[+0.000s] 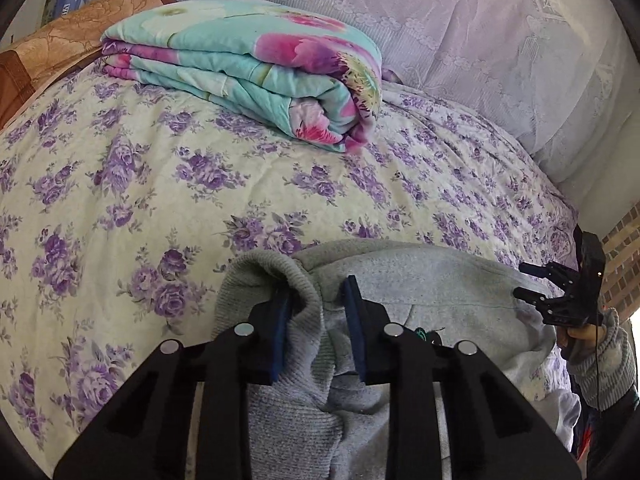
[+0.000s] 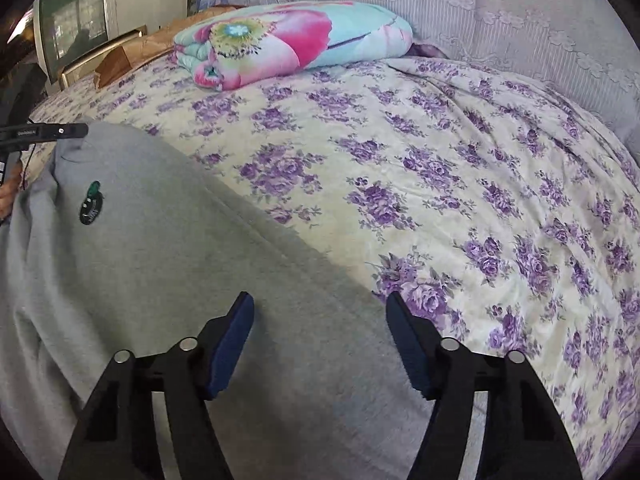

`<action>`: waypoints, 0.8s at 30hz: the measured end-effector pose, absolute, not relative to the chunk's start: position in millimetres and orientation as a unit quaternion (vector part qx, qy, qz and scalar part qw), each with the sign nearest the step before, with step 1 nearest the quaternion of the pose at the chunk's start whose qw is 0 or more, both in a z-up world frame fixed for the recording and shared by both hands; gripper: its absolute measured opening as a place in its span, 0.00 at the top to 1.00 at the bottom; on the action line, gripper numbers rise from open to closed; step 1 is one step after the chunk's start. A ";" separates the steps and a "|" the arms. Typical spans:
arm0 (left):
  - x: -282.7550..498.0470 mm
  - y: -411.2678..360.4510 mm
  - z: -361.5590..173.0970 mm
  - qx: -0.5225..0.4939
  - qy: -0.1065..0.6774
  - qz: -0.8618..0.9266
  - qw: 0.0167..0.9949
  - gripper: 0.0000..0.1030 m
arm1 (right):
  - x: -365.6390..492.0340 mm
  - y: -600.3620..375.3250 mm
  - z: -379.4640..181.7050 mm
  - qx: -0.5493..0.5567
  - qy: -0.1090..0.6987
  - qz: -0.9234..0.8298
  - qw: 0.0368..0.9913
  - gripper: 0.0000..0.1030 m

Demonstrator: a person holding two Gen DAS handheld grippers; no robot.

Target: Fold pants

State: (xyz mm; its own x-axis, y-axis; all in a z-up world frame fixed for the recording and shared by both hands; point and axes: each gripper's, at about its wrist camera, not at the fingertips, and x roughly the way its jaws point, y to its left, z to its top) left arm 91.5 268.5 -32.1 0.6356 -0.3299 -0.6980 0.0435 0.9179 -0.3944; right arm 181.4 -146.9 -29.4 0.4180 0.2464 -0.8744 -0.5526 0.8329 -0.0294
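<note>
Floral bedding (image 2: 440,168) lay under the grey pants (image 2: 168,264), a folded quilt (image 1: 248,64) beyond. Left claw (image 1: 316,300) pinched a bunched cuff, likely for folding; right claw (image 2: 320,344) hung released over the pants' far edge.

Ahead of your right gripper (image 2: 320,344) the purple-flowered cream bedspread (image 2: 440,184) lies open, while the folded turquoise-and-pink floral quilt (image 2: 296,44) blocks the far side.
</note>
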 end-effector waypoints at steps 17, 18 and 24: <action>91.6 272.8 -22.6 -0.187 0.398 -0.128 0.889 0.87 | 159.6 -156.6 1.2 -0.115 0.460 0.261 0.841 0.91; 89.3 272.6 -18.9 -0.188 0.395 -0.129 0.890 0.87 | 151.2 -157.4 11.4 -0.114 0.452 0.258 0.846 0.91; 58.8 276.3 14.5 -0.201 0.358 -0.145 0.900 0.88 | 78.3 -154.5 70.8 -0.130 0.400 0.249 0.872 0.92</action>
State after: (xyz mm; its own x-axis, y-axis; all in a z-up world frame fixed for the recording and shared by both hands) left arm 58.8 276.3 14.5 0.7019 -0.4054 -0.5856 0.1182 0.8771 -0.4656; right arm 78.3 -154.5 70.8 0.5563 0.3311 -0.7622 -0.5393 0.8416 -0.0280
